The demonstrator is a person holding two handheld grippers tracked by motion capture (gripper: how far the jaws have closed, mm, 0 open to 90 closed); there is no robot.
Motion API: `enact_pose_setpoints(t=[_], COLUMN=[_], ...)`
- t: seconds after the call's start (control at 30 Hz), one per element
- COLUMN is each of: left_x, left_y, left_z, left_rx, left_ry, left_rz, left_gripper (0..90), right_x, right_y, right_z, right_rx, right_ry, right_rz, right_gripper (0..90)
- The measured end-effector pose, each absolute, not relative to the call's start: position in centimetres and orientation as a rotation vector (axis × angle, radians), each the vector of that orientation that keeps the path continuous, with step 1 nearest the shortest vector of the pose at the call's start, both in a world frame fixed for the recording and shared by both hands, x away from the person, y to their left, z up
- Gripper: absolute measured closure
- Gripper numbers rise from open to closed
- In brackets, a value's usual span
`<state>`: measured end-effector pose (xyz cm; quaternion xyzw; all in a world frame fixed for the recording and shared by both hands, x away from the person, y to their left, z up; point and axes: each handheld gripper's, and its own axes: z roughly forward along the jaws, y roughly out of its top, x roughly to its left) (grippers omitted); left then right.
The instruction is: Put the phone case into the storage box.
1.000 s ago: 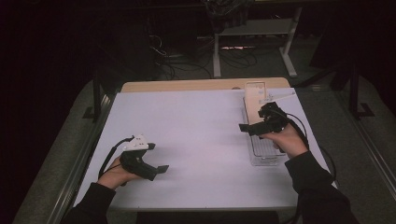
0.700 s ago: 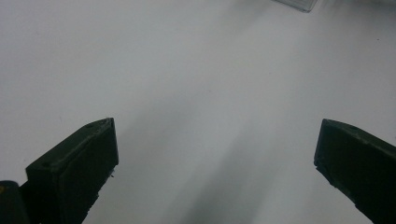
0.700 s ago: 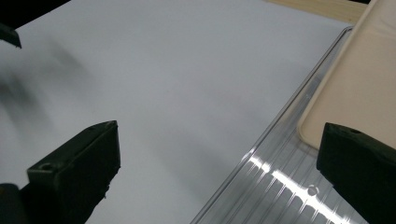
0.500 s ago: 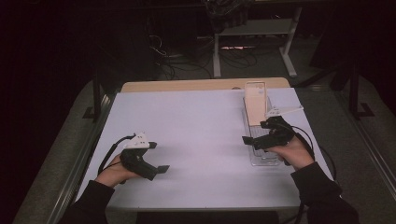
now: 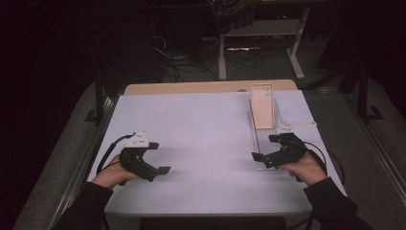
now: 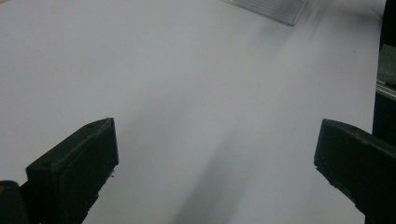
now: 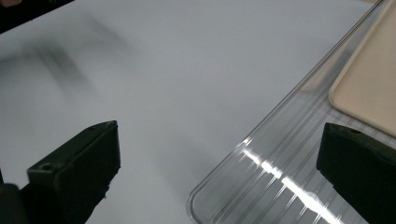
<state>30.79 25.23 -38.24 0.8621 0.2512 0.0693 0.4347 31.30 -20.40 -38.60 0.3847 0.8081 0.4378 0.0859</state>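
- Dark floor with cables and a metal stand fills the upper part of the high view; below it a table [image 5: 201, 120] under a pale lavender sheet takes the middle of the frame.
- At the right of that view lies a clear ribbed plastic tray [image 5: 266, 143], and a beige flat board [image 5: 262, 106] rests in its far end.
- Both run lengthwise away from the person: their long axes point from the lower right of the frame toward the upper middle, near the table's far edge.
- Just above the tray's near end is the right gripper [image 5: 265, 148], jaws spread wide and empty. In the right gripper view the tray's rounded near corner [image 7: 261, 186] sits between the jaws, the board's corner [image 7: 369, 88] beyond it.
- At lower left of the high view the left gripper [image 5: 160, 158] sits low over bare sheet, well apart from the tray, jaws also spread, nothing between them.
- Judged from this, the work has barely begun: nothing is grasped or lifted, and taking hold of the tray or board remains.
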Motion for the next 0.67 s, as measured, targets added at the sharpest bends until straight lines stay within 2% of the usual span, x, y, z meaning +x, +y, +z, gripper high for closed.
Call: enact_pose_setpoints(t=[0.67], left_x=[30.6], left_y=[24.8], left_z=[-38.5], left_rx=[2.163], left_ry=[0.582], left_rz=[0.176], left_gripper=[0.0], right_x=[30.1], right_y=[-20.7], right_z=[-39.9], right_rx=[1.111], right_ry=[2.432], right_rz=[1.282], right_gripper=[0.0])
